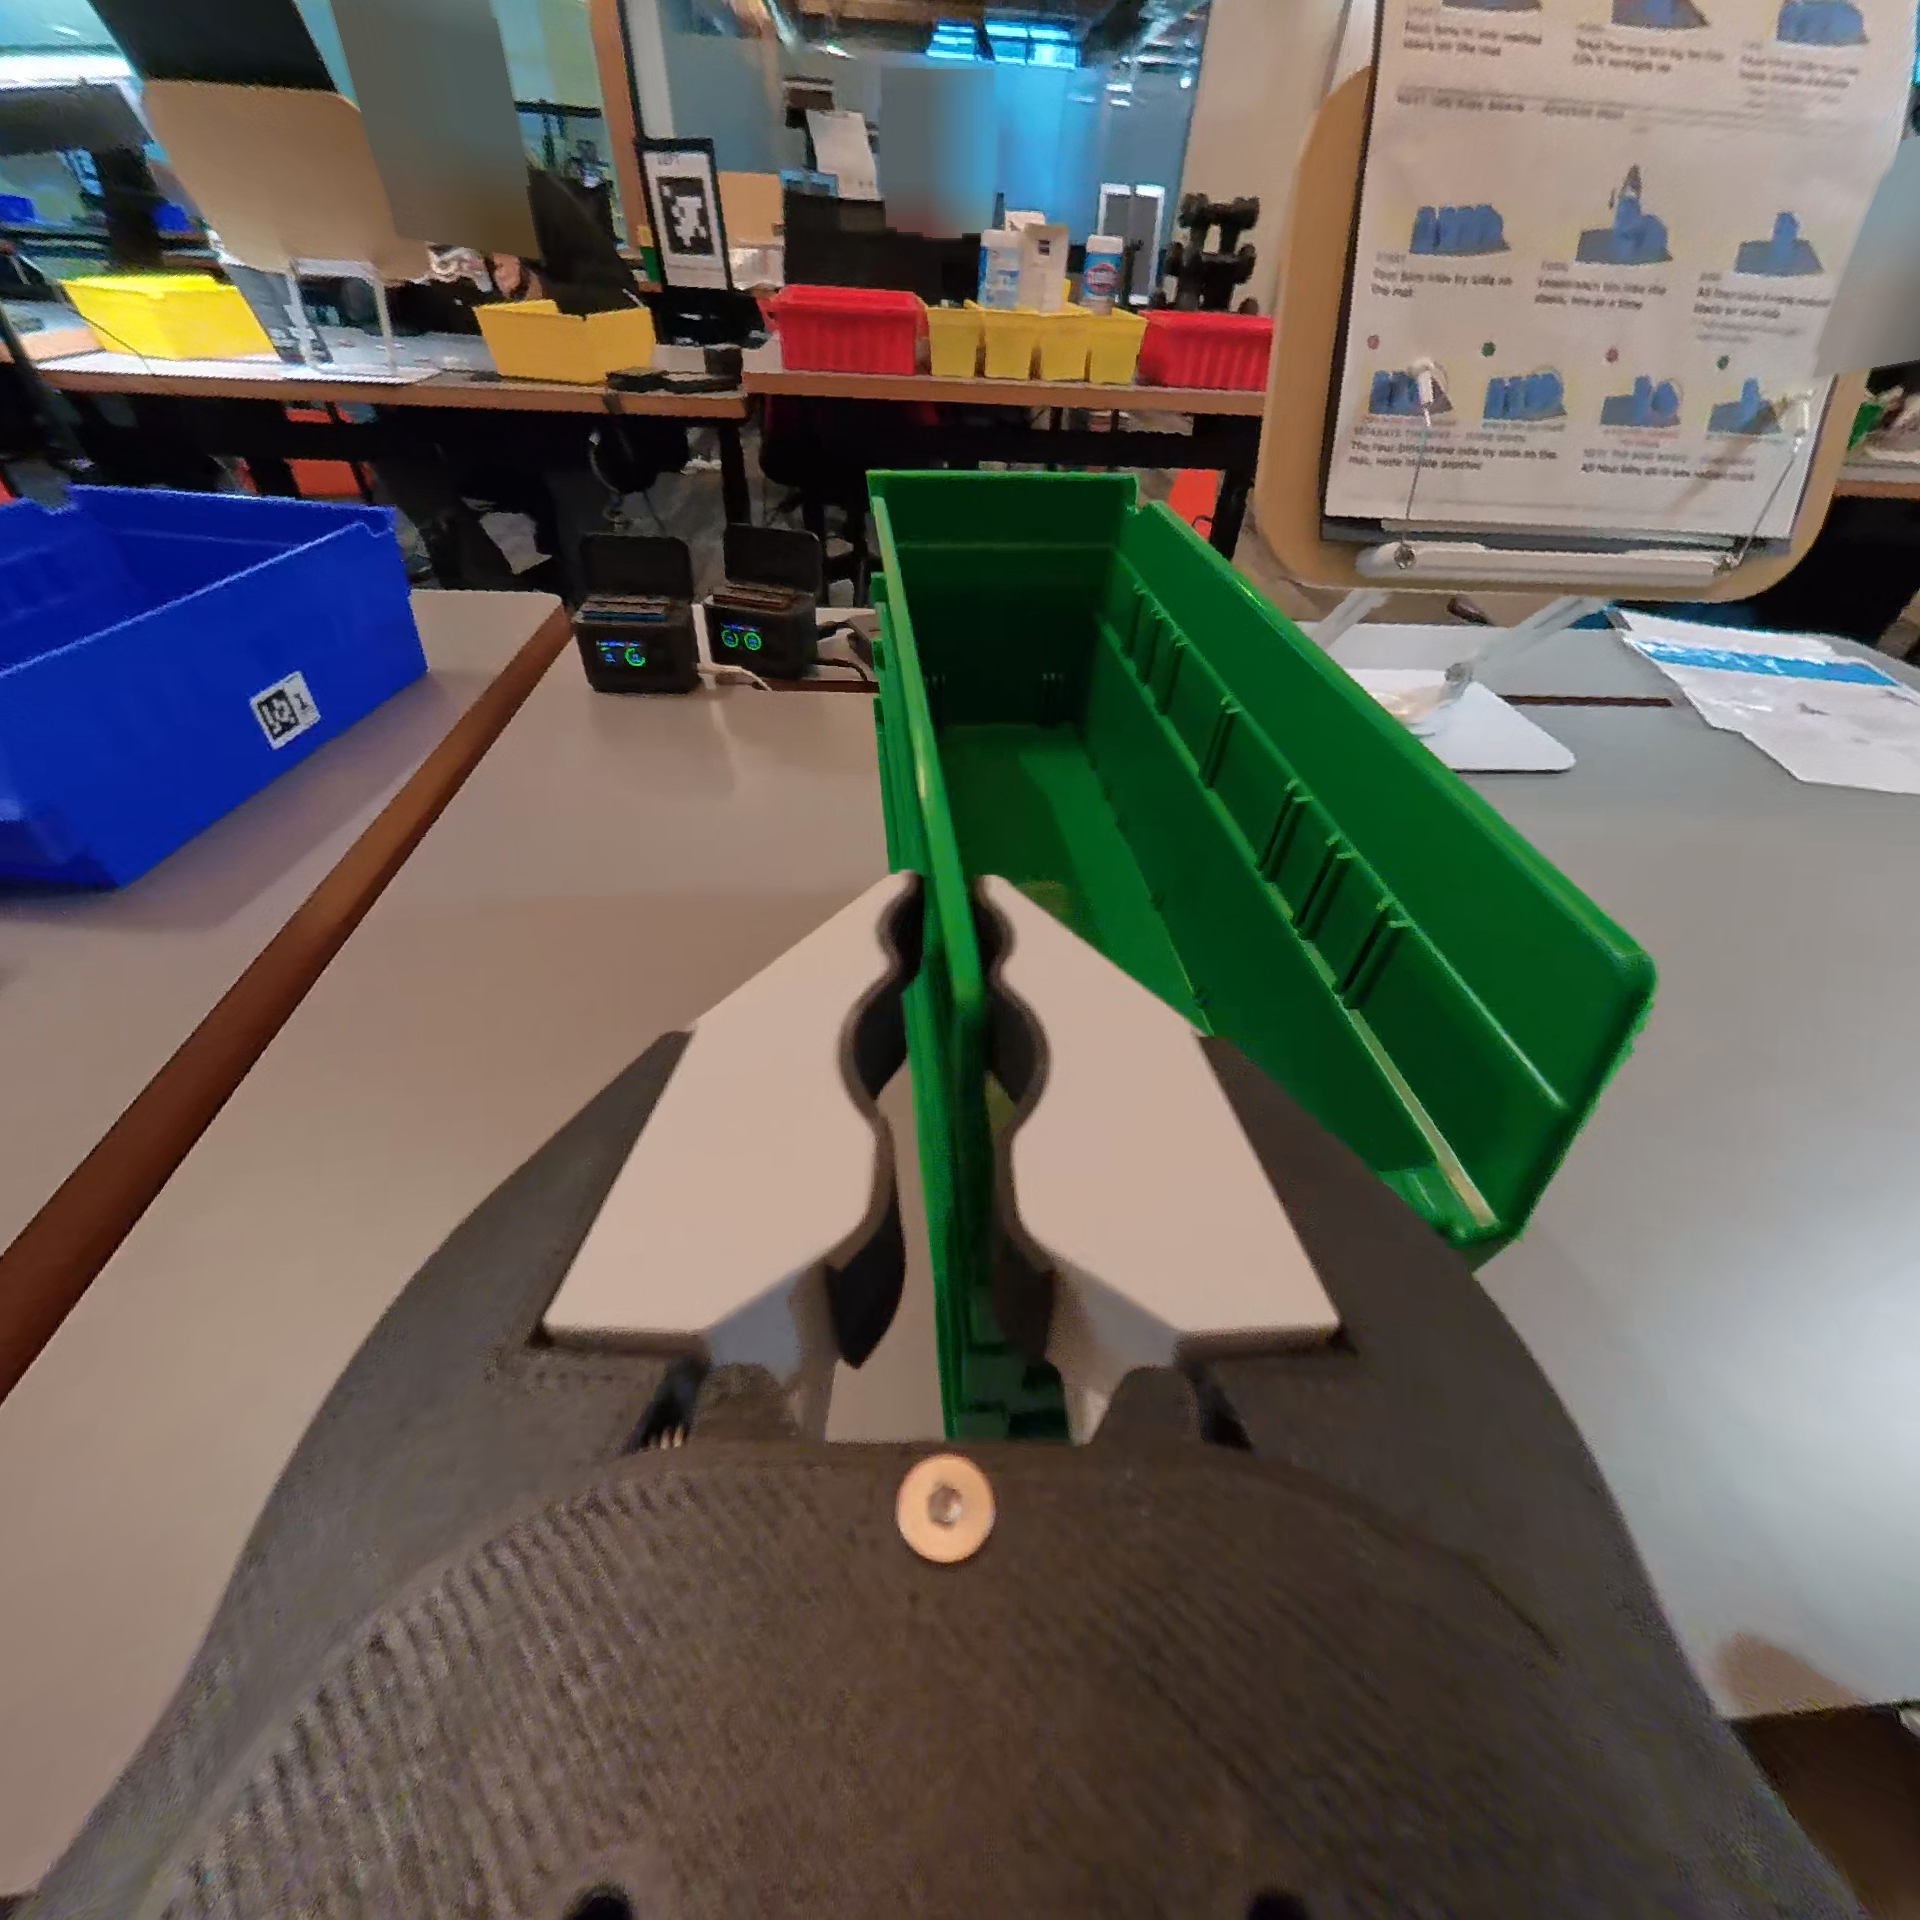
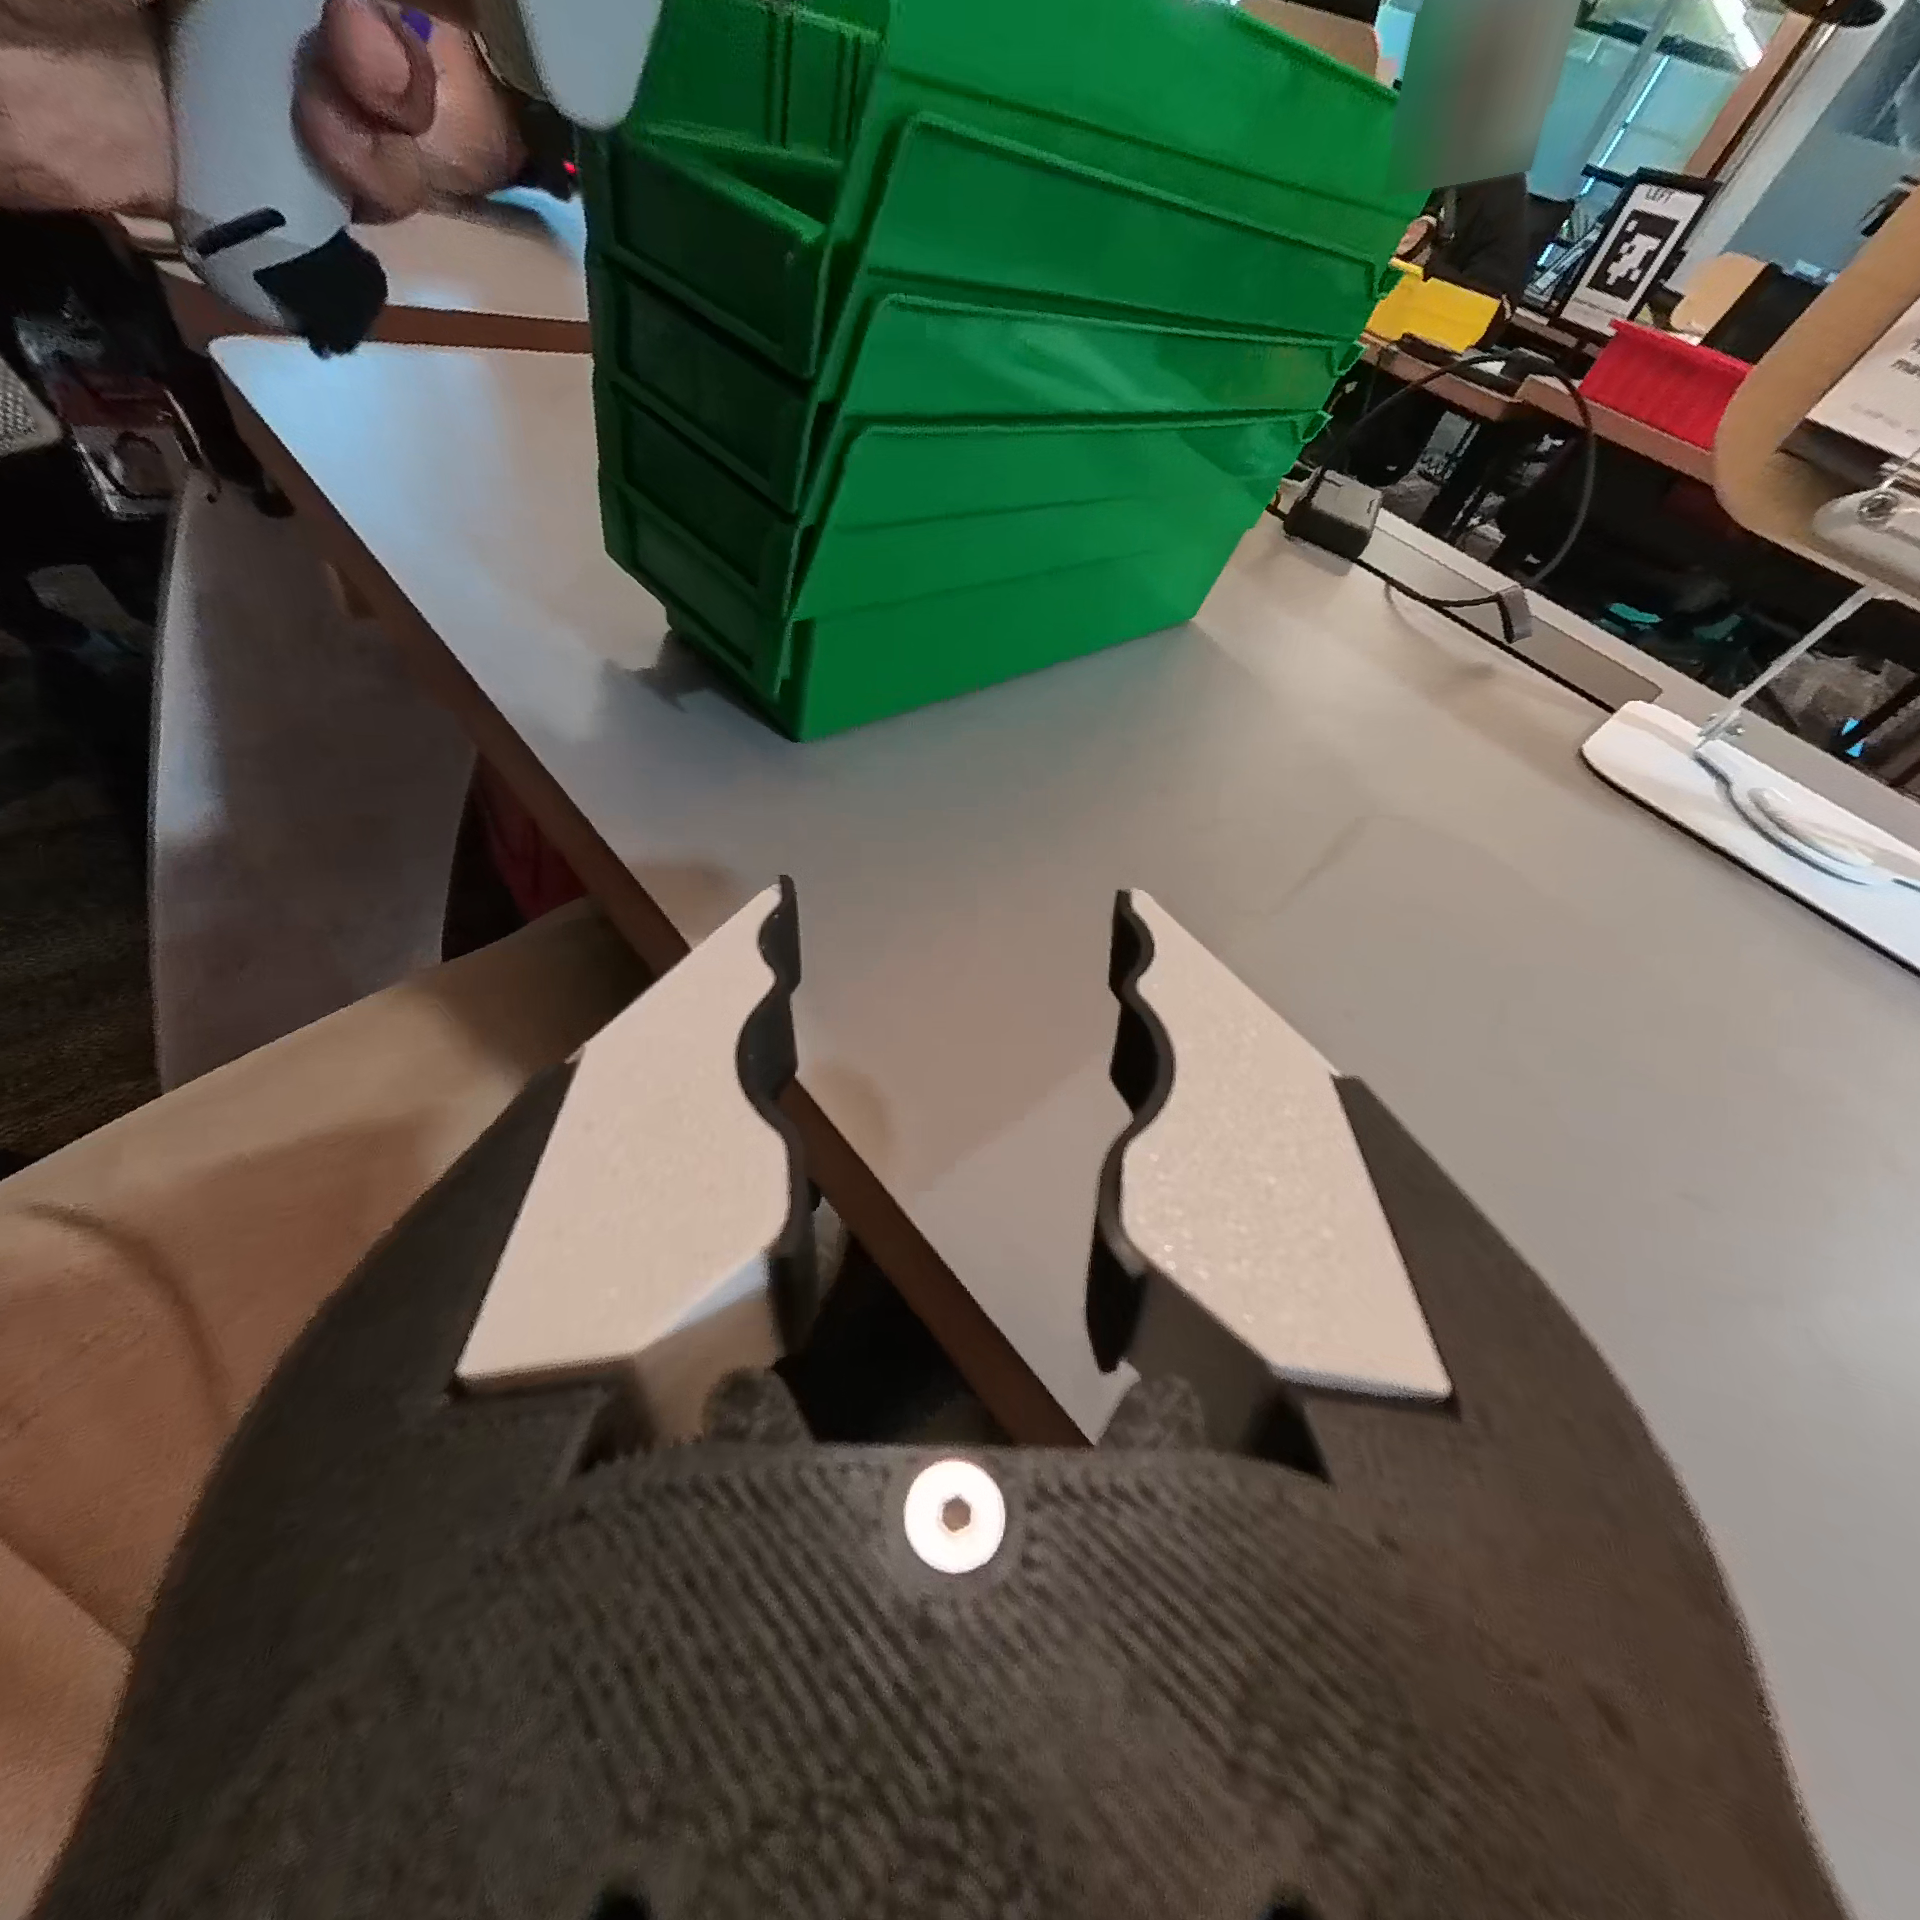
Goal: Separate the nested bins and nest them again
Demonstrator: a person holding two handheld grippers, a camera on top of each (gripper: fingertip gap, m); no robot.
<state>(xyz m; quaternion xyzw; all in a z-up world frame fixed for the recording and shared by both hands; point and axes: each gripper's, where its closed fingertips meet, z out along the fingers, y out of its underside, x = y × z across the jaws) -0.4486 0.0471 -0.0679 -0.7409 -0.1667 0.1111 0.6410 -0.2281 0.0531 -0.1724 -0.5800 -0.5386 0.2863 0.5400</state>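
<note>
My left gripper (image 1: 948,894) is shut on the left side wall of a long green bin (image 1: 1247,831), whose open inside shows empty. In the right wrist view this bin tops a stack of several nested green bins (image 2: 987,468) standing on the grey table (image 2: 1299,935); the upper bins sit tilted. A hand (image 2: 395,114) holding the left gripper's handle shows at the stack's upper left. My right gripper (image 2: 951,904) is open and empty, over the table's near edge, well short of the stack.
A blue bin (image 1: 187,675) sits on the neighbouring table at left. Two black charger cases (image 1: 686,634) stand behind the green bin. An instruction board on a stand (image 1: 1579,260), its white base (image 2: 1756,821) and papers (image 1: 1787,696) are at right. A cable (image 2: 1455,592) lies behind the stack.
</note>
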